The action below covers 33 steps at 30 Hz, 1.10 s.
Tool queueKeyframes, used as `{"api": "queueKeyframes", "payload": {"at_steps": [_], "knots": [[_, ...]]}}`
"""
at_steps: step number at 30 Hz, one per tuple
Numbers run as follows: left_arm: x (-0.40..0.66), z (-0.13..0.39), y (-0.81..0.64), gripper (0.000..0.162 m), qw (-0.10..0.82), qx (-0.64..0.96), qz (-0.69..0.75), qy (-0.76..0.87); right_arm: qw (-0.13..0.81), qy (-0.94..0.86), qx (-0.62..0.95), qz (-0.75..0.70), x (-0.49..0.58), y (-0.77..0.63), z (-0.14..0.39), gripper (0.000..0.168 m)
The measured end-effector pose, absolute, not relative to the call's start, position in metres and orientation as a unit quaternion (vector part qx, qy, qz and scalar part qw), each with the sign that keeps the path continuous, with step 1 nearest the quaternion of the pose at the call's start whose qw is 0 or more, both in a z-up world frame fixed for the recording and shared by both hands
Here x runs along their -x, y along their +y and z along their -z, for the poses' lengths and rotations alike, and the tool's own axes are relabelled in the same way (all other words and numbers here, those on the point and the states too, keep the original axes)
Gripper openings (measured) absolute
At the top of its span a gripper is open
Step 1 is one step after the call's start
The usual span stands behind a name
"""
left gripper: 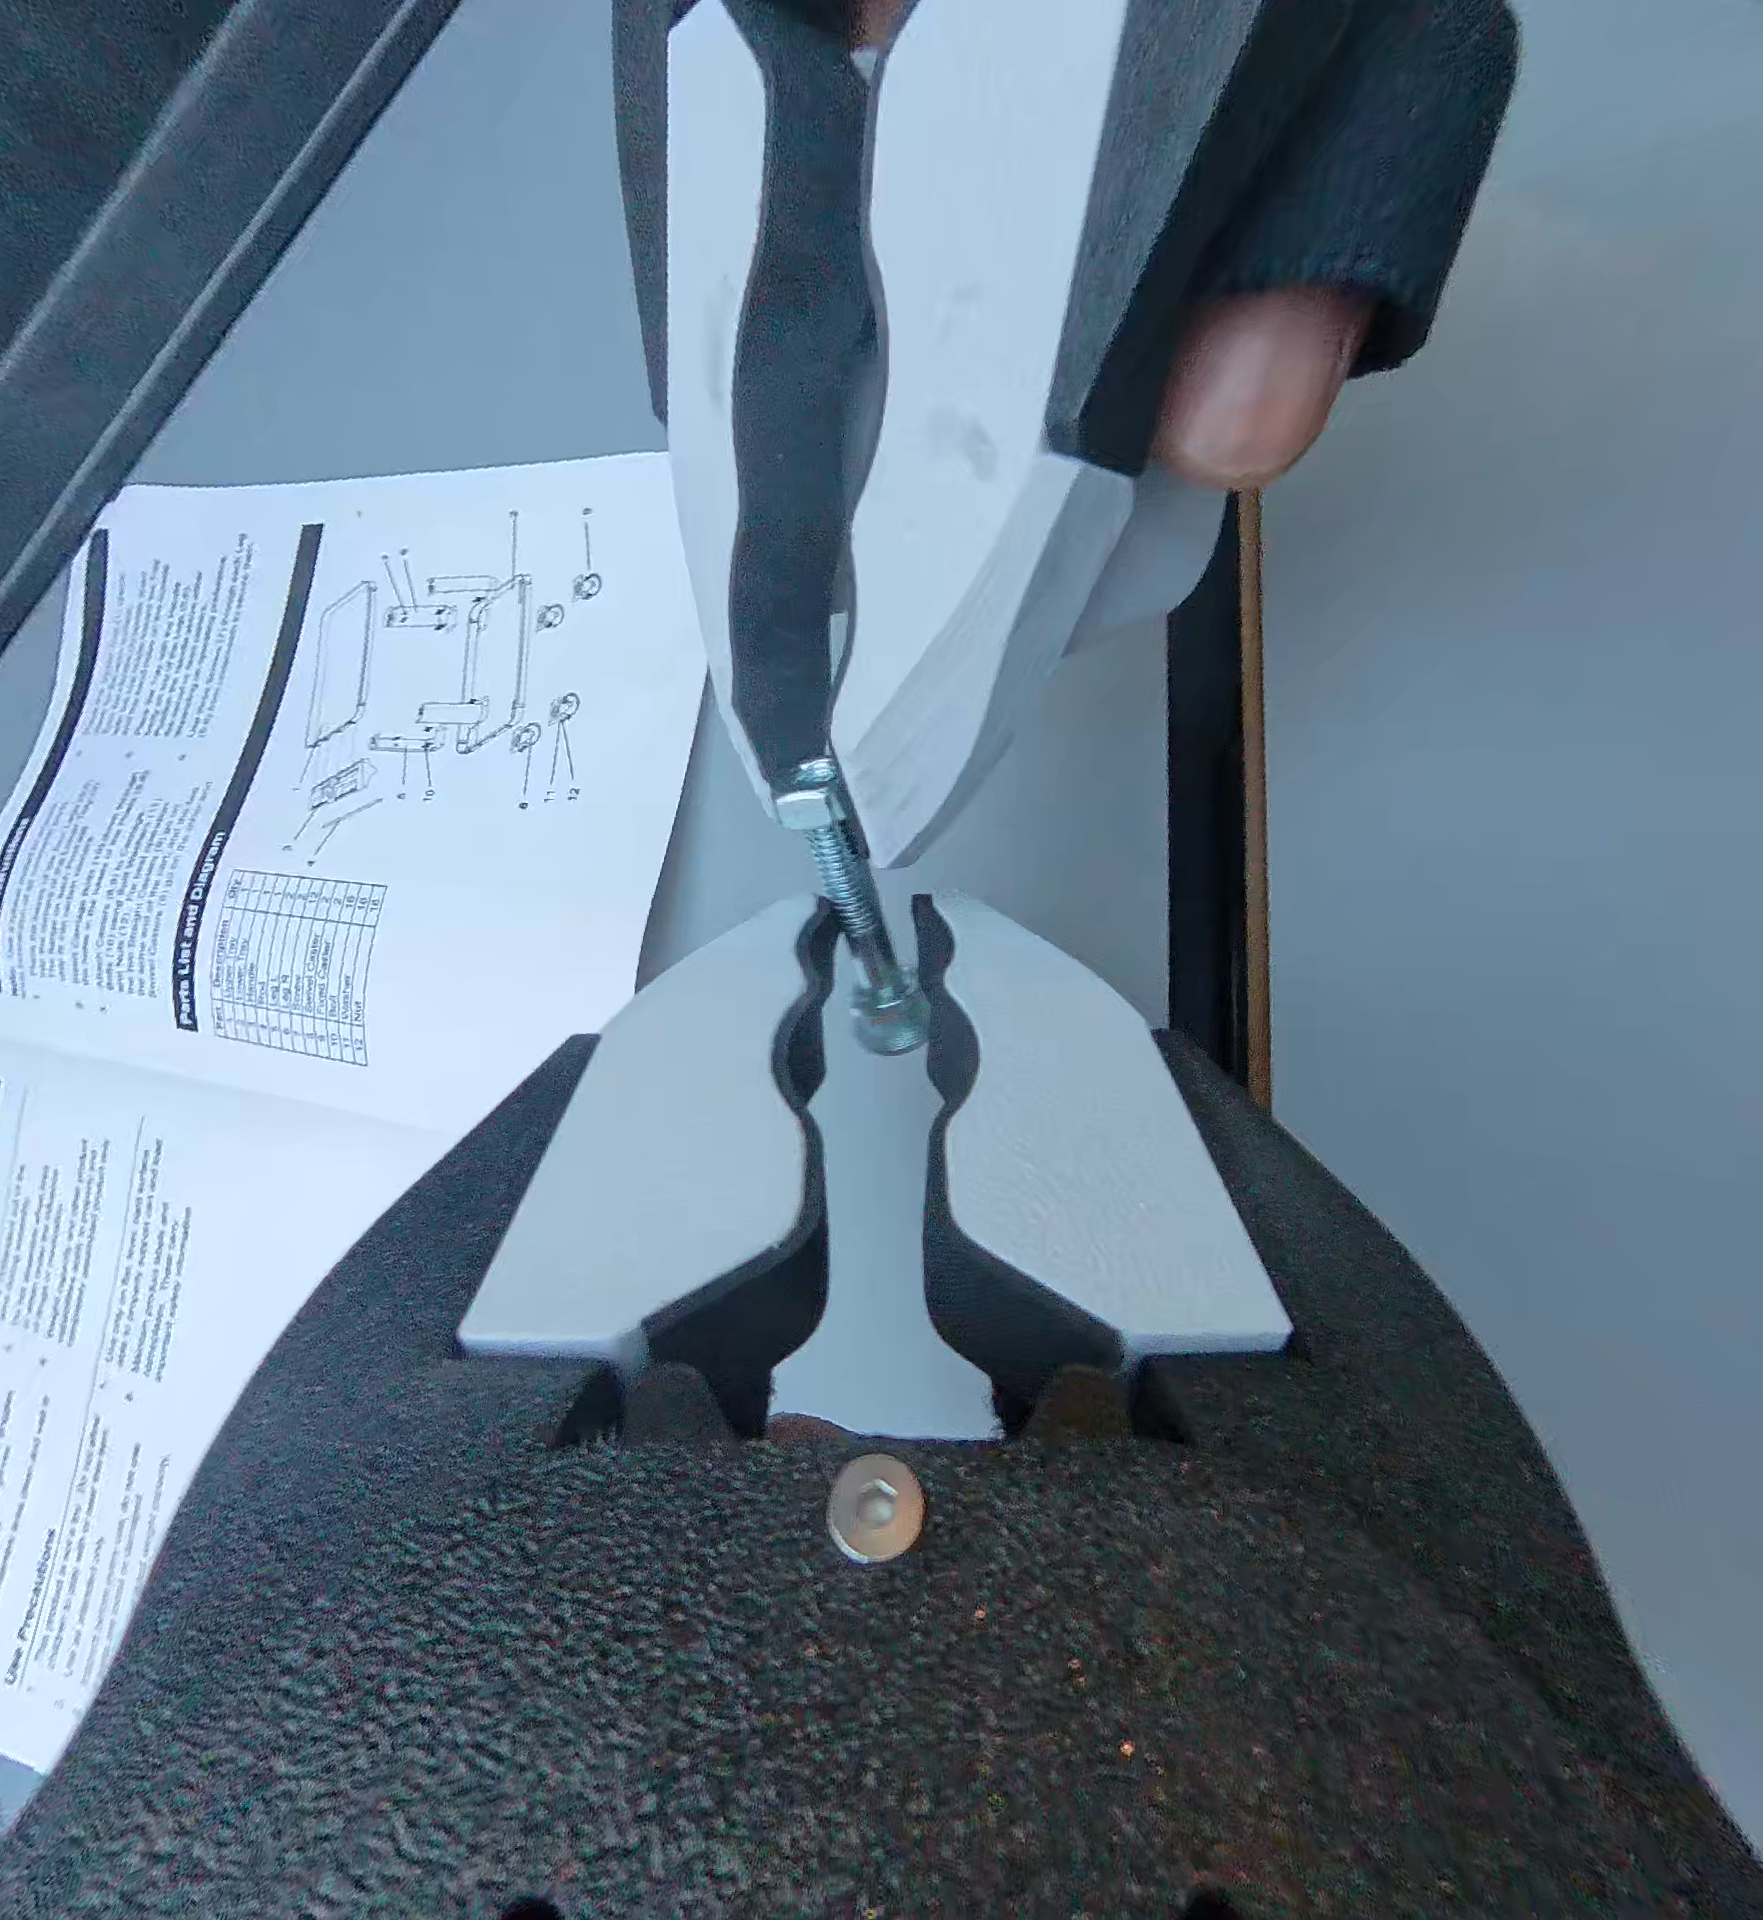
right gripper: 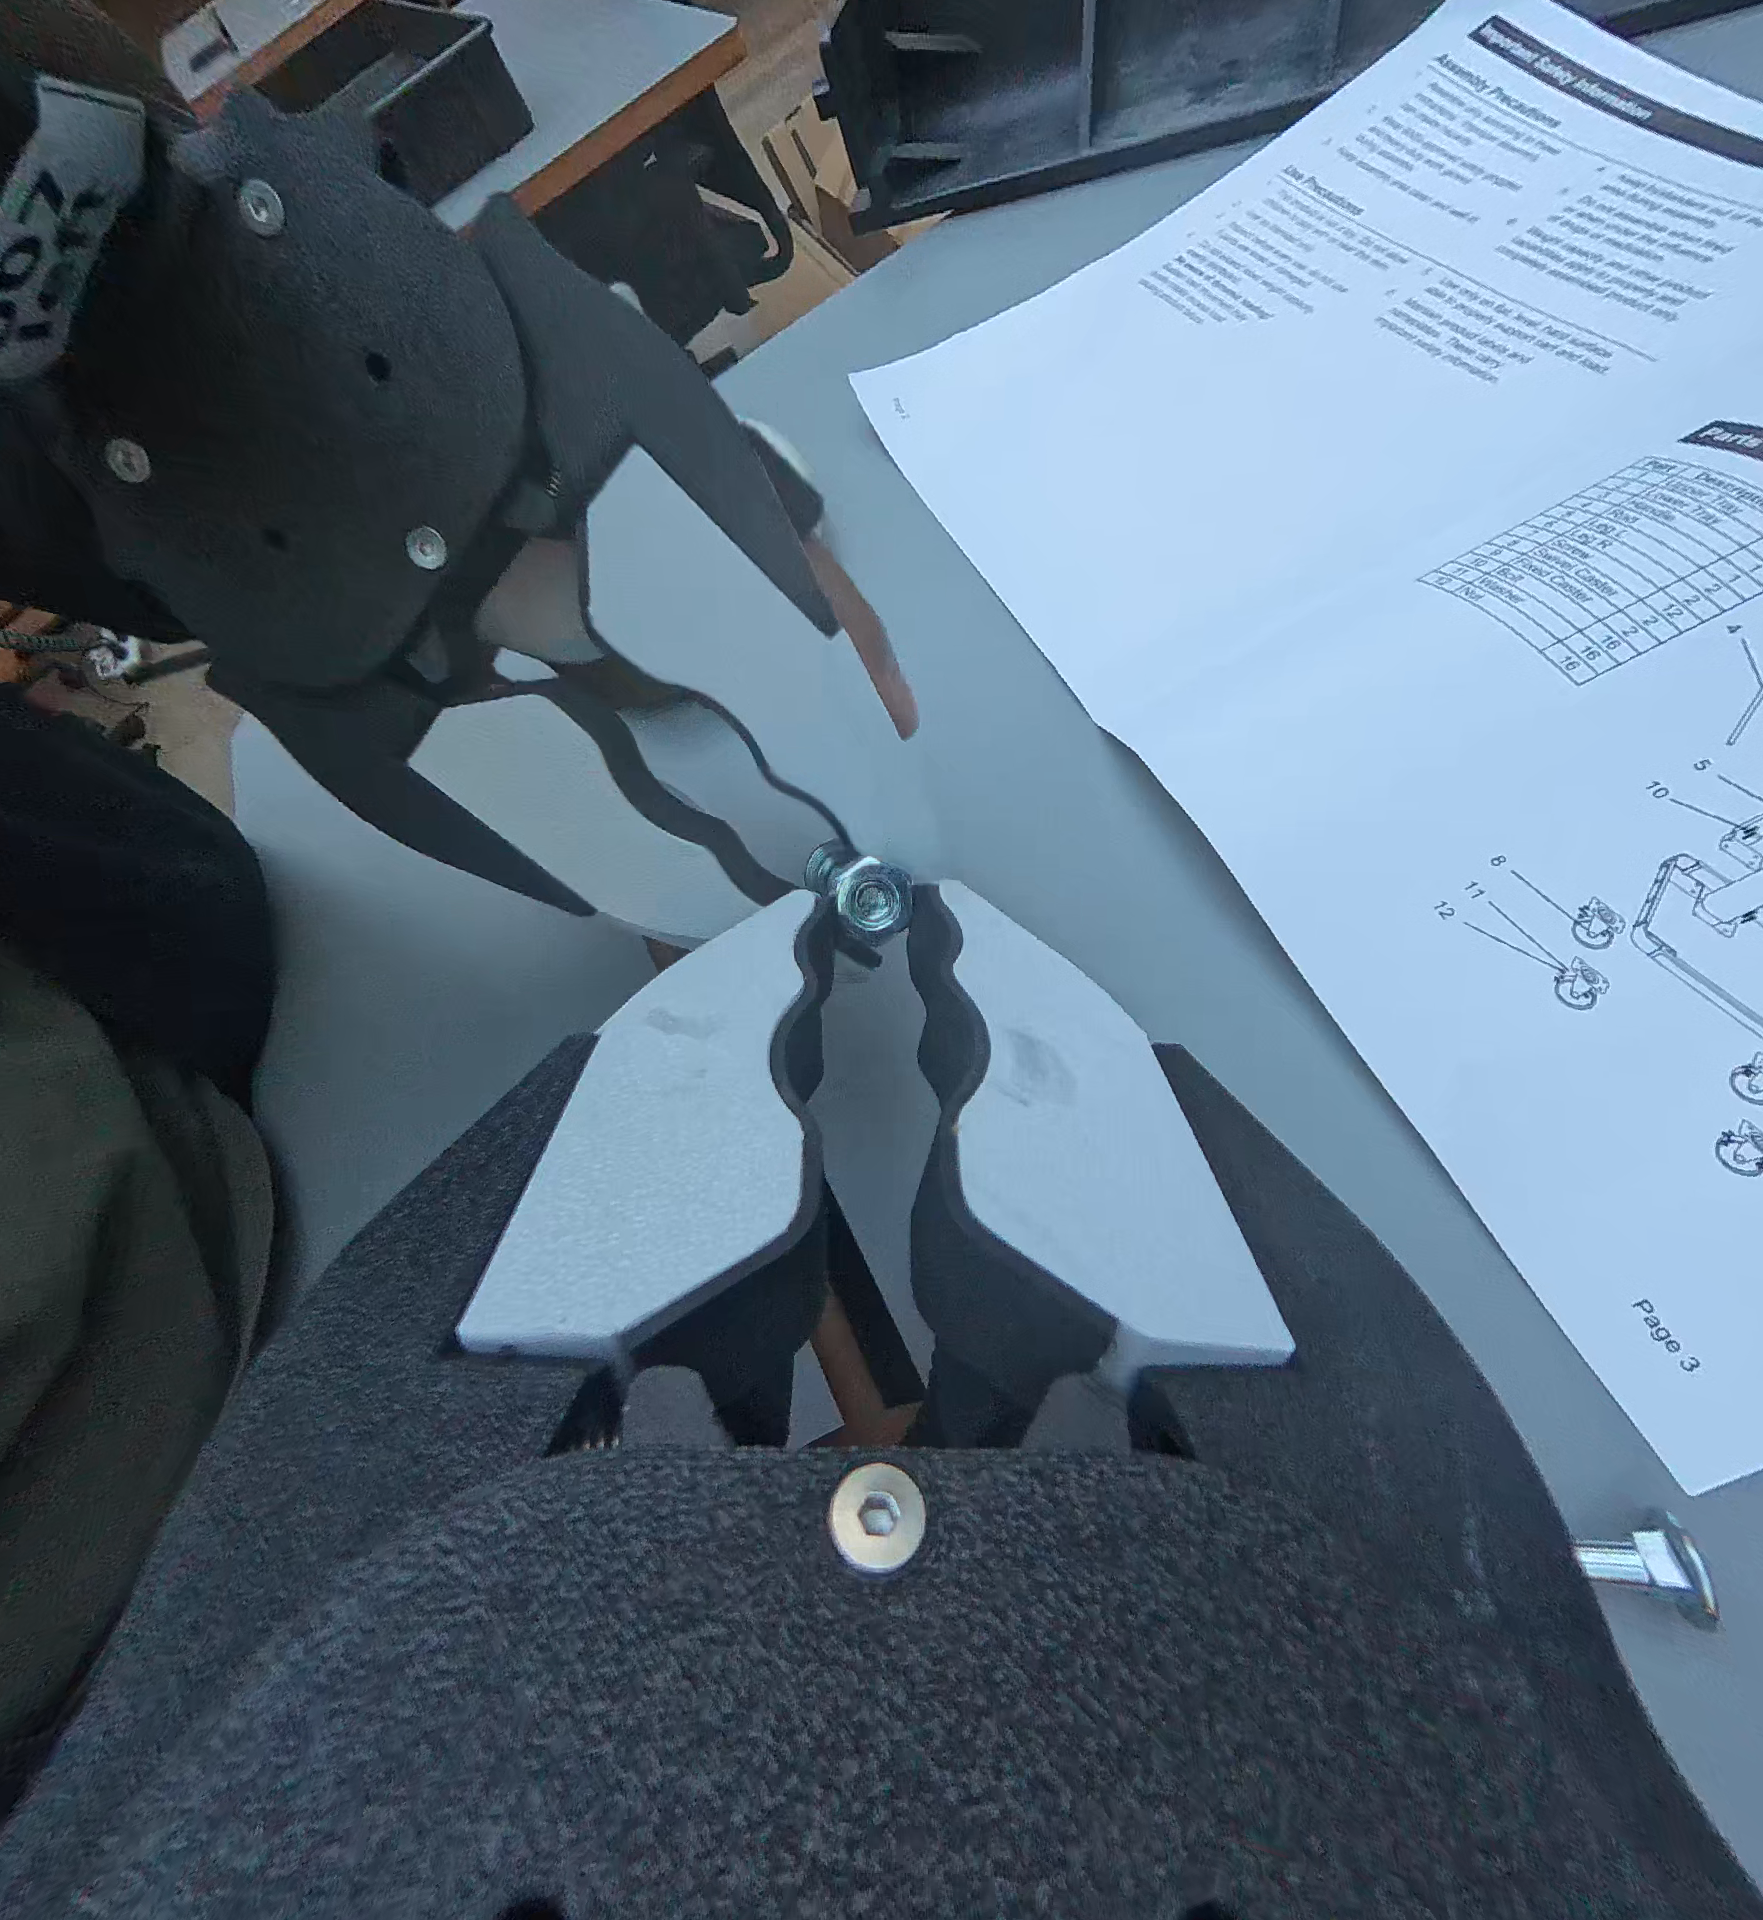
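Observation:
A silver bolt (left gripper: 853, 896) is held in the air between both grippers, above a grey table (left gripper: 1583, 935). My left gripper (left gripper: 866, 906) is shut on the bolt's head end, with the head and a washer (left gripper: 882, 1020) between its wavy black pads. My right gripper (left gripper: 835, 823) comes down from above and is shut on a hex nut (left gripper: 804, 802) on the bolt's threaded end. In the right wrist view the nut (right gripper: 869, 900) faces the camera between the right gripper's (right gripper: 872, 891) tips. The left gripper (right gripper: 815, 868) reaches in from the upper left.
A printed instruction sheet (left gripper: 357, 790) lies open on the table; it also shows in the right wrist view (right gripper: 1376, 623). A second loose bolt (right gripper: 1651, 1579) lies near the sheet's corner. A black tray (left gripper: 129, 260) stands at the far left. A thumb (left gripper: 1241, 395) rests on the right gripper. The tips of both grippers are at nearly the same place.

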<state>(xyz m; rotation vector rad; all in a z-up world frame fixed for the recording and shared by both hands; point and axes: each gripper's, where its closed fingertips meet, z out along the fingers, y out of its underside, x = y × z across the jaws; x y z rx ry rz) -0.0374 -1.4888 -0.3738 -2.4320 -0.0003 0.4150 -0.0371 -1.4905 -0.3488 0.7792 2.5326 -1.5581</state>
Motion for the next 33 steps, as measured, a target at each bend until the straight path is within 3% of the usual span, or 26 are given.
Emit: {"api": "queueKeyframes", "payload": {"at_steps": [1, 6, 10, 11, 14, 16, 24, 26, 33], "knots": [[0.038, 0.375, -1.488, 0.012, 0.331, 0.930, -0.160, -0.003, 0.032, 0.827, -0.249, 0.503, 0.037, -1.490, 0.349, 0.017], [0.035, 0.374, -1.484, 0.007, 0.355, 0.928, -0.115, -0.012, -0.016, 0.859, -0.159, 0.487, 0.031, -1.483, 0.353, 0.017], [0.034, 0.381, -1.482, 0.007, 0.320, 0.939, -0.122, 0.017, -0.085, 0.898, -0.064, 0.428, 0.032, -1.477, 0.362, 0.018], [0.035, 0.382, -1.481, 0.007, 0.316, 0.940, -0.127, 0.018, -0.074, 0.899, -0.081, 0.423, 0.032, -1.476, 0.364, 0.018], [0.041, 0.380, -1.482, 0.007, 0.307, 0.939, -0.156, 0.018, -0.013, 0.889, -0.167, 0.427, 0.034, -1.473, 0.366, 0.040], [0.045, 0.380, -1.484, 0.007, 0.296, 0.937, -0.184, 0.024, 0.023, 0.872, -0.218, 0.437, 0.035, -1.471, 0.365, 0.042], [0.046, 0.379, -1.484, 0.007, 0.274, 0.927, -0.248, 0.064, 0.075, 0.856, -0.276, 0.430, 0.036, -1.479, 0.363, 0.035], [0.046, 0.380, -1.484, 0.007, 0.270, 0.928, -0.247, 0.067, 0.069, 0.865, -0.253, 0.428, 0.034, -1.483, 0.361, 0.019], [0.044, 0.387, -1.483, 0.007, 0.300, 0.941, -0.159, -0.001, -0.041, 0.911, -0.082, 0.401, 0.041, -1.483, 0.366, 0.018]]}}
